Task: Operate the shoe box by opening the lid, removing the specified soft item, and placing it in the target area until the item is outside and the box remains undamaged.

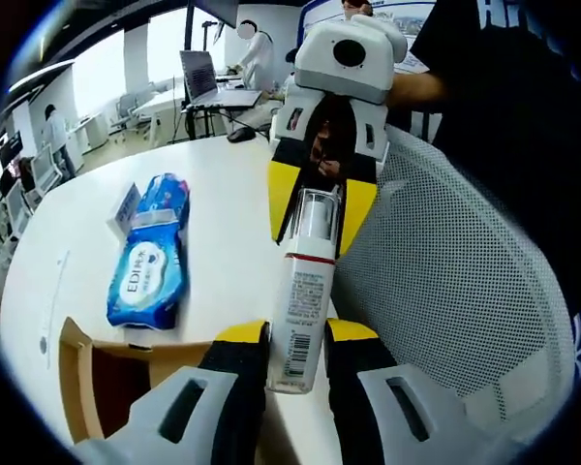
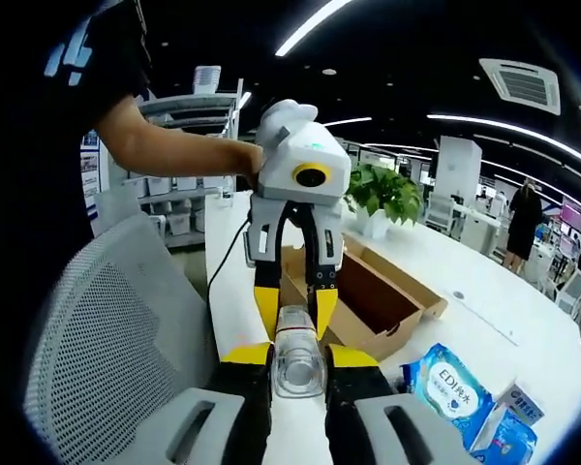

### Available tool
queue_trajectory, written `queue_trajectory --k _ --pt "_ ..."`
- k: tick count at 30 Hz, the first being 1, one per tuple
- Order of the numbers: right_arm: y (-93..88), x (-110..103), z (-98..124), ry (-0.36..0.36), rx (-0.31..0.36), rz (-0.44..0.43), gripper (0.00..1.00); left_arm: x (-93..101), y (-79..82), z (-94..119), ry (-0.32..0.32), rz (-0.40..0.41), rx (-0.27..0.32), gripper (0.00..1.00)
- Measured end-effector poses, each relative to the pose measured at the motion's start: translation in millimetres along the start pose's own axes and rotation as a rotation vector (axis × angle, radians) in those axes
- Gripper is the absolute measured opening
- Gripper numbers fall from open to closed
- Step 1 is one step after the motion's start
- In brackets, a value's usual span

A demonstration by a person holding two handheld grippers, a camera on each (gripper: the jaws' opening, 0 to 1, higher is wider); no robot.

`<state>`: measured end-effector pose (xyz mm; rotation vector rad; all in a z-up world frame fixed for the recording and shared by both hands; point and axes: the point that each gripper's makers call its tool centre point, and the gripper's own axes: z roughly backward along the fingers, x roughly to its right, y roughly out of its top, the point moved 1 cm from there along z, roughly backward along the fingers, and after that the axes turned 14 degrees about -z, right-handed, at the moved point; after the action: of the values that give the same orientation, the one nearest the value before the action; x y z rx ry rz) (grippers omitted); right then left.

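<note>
- an open office lies behind: desks, a laptop and people at the upper left of the left gripper view, ceiling lights and a potted plant [image 2: 382, 191] in the upper middle of the right gripper view. the work surface is a white table [image 1: 228, 184], with a mesh chair [image 1: 455, 291] at the right of the left gripper view.
- the shoe box [image 2: 373, 295] stands open at the centre of the right gripper view, flaps out, no damage i can see; its corner shows at the lower left of the left gripper view.
- a blue wipes pack [image 1: 150, 266] lies on the table left of centre, outside the box. i judge this the soft item, already out.
- a second blue packet [image 1: 165, 197] lies just above it, touching.
- both my tongs hold one white bottle [image 1: 305, 300]: my left gripper [image 1: 297, 339] is closed on its base, my right gripper [image 2: 297, 356] on its clear cap end.
- the wipes pack is apart from both tongs, left of my left jaws and lower right of my right jaws.
- what is left, i judge: settling the bottle somewhere.
</note>
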<state>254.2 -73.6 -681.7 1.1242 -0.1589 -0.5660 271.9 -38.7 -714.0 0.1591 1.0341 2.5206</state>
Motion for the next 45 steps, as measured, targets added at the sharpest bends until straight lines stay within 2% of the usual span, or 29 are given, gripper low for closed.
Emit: queue_trajectory --k 8,12,19,23,34,45 --pt "1.0 -0.5 -0.9 0.015 -0.012 0.004 0.15 1.4 1.0 -0.5 0.014 0.000 0.006 0.22" --pt "2.3 -0.9 0.8 0.024 -0.024 0.017 0.15 -3.3 0.5 2.3 0.048 -0.020 0.009 0.29" --pt "4.3 2.3 3.6 0.031 -0.045 0.037 0.15 -8.7 0.2 8.5 0.091 0.009 0.035 0.35" --pt "7.3 5.5 6.3 0.029 -0.048 0.042 0.15 -11.5 -0.2 13.7 0.124 0.016 0.050 0.43" --pt "13.9 13.5 10.7 0.019 -0.053 0.063 0.15 -16.3 -7.1 27.3 0.205 0.098 0.072 0.56" --pt "19.7 28.4 20.7 0.002 -0.084 0.089 0.15 -22.6 -24.6 45.1 0.317 0.204 0.086 0.67"
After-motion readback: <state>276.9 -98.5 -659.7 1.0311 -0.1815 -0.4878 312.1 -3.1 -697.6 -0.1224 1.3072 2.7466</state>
